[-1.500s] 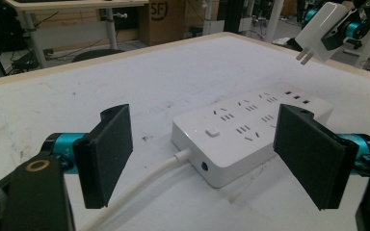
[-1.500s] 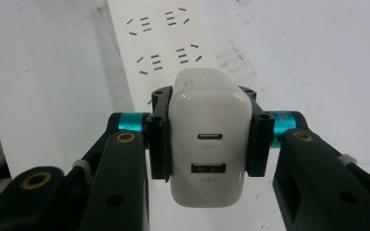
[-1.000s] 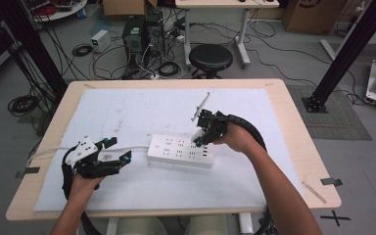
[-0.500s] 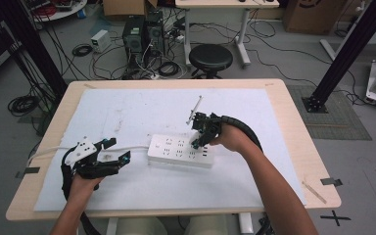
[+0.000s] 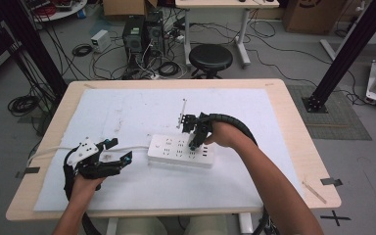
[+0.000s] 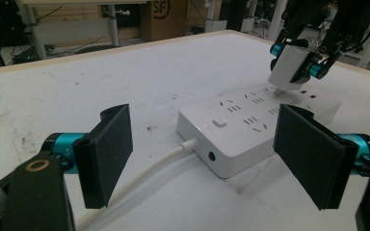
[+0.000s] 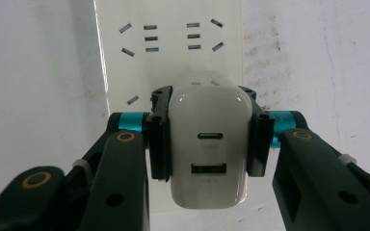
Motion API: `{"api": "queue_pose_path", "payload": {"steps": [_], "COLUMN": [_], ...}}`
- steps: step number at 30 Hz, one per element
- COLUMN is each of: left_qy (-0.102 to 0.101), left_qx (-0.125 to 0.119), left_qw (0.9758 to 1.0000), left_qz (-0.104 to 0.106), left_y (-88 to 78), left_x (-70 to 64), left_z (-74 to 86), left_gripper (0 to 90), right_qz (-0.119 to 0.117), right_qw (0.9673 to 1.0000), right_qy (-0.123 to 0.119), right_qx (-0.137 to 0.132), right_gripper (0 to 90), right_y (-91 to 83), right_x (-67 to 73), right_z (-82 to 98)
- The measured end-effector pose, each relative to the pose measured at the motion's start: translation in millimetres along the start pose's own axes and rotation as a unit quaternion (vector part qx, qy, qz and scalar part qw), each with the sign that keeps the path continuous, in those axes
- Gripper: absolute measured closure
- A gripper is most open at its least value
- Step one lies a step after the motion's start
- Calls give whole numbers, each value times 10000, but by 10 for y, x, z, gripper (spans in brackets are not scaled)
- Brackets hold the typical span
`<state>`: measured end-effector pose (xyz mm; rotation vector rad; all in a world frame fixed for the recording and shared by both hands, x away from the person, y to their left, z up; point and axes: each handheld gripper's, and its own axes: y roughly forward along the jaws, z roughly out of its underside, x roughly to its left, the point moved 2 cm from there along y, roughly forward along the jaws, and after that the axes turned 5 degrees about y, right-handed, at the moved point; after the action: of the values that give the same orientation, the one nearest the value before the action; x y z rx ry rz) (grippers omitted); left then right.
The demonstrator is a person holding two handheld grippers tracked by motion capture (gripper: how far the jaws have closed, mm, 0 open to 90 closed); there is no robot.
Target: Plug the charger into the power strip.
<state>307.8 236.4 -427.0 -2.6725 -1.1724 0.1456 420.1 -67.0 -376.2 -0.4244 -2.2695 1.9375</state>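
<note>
Charger point(image 7: 208, 149) prongs are seen just above the strip point(image 5: 180, 151), directly below the right hand-held gripper point(image 5: 194, 142), whose jaws are clamped on the charger's sides. The strip's long axis runs left to right across the tabletop point(image 5: 284, 122), the charger over its right half. The right forearm is bent inward, the gripper aimed downward. The left hand-held gripper point(image 5: 122, 159) is held spread and empty near the strip's cord point(image 6: 144, 173) end, level with the tabletop.

A wooden table point(image 5: 293, 127) bears a white sheet point(image 5: 127, 112) and power strip point(image 5: 174, 149).
</note>
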Motion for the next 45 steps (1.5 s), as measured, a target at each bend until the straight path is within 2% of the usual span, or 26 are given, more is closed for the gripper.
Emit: {"api": "queue_pose_path", "payload": {"steps": [2, 3, 4, 9, 10, 14, 18, 20, 23, 26, 27, 28, 30, 34, 41, 45], "left_qy": [-4, 1, 6, 29, 41, 8, -1, -23, -36, -31, -25, -22, -12, -36, -72, -46], "left_qx": [15, 8, -2, 6, 17, -9, -1, -10, -24, -26, -28, -31, -17, -20, -25, -13], "left_qw": [10000, 10000, 10000, 10000, 10000, 10000, 10000, 10000, 10000, 10000, 10000, 10000, 10000, 10000, 10000, 10000], "left_qz": [3, 14, 10, 33, 41, 39, 28, 39, 36, 34, 37, 30, 40, 20, -1, 4], "left_y": [4, 7, 9, 20, 22, 20, 20, 24, 25, 27, 28, 27, 17, 12, 7, 14], "left_x": [-6, -9, -11, -22, -23, -19, -16, -24, -24, -27, -29, -29, -24, -9, -6, -11], "left_z": [5, 5, 3, 3, 4, 9, 22, 26, 28, 30, 30, 31, 35, 41, 46, 42], "left_gripper": [216, 216, 216, 216, 216, 216, 216, 216, 216, 216, 216, 216, 216, 216, 216, 216], "right_qz": [0, -42, -24, 89, 81, 64, -20, 35, 59, -41, -5, 128, 313, 196, 89, 135], "right_qw": [10000, 9998, 9996, 9994, 9994, 9991, 9992, 9988, 9988, 9990, 9989, 9976, 9966, 9975, 9973, 9971], "right_qy": [46, 187, 227, -144, -78, -211, -86, -197, -232, -110, -177, -299, -402, -240, -182, -163], "right_qx": [89, 111, 180, 308, 333, 367, 389, 439, 433, 435, 440, 618, 651, 629, 709, 725], "right_gripper": [632, 632, 632, 632, 632, 632, 632, 632, 632, 633, 632, 632, 632, 633, 635, 636], "right_y": [2, 5, 2, 22, 23, 33, 35, 40, 43, 46, 50, 107, 115, 113, 129, 142], "right_x": [-4, -9, -2, 34, 44, 36, 2, 20, 28, 8, 9, 39, 95, 62, 31, 50], "right_z": [-25, -40, -56, -115, -122, -137, -143, -150, -154, -152, -155, -147, -169, -154, -177, -185]}}
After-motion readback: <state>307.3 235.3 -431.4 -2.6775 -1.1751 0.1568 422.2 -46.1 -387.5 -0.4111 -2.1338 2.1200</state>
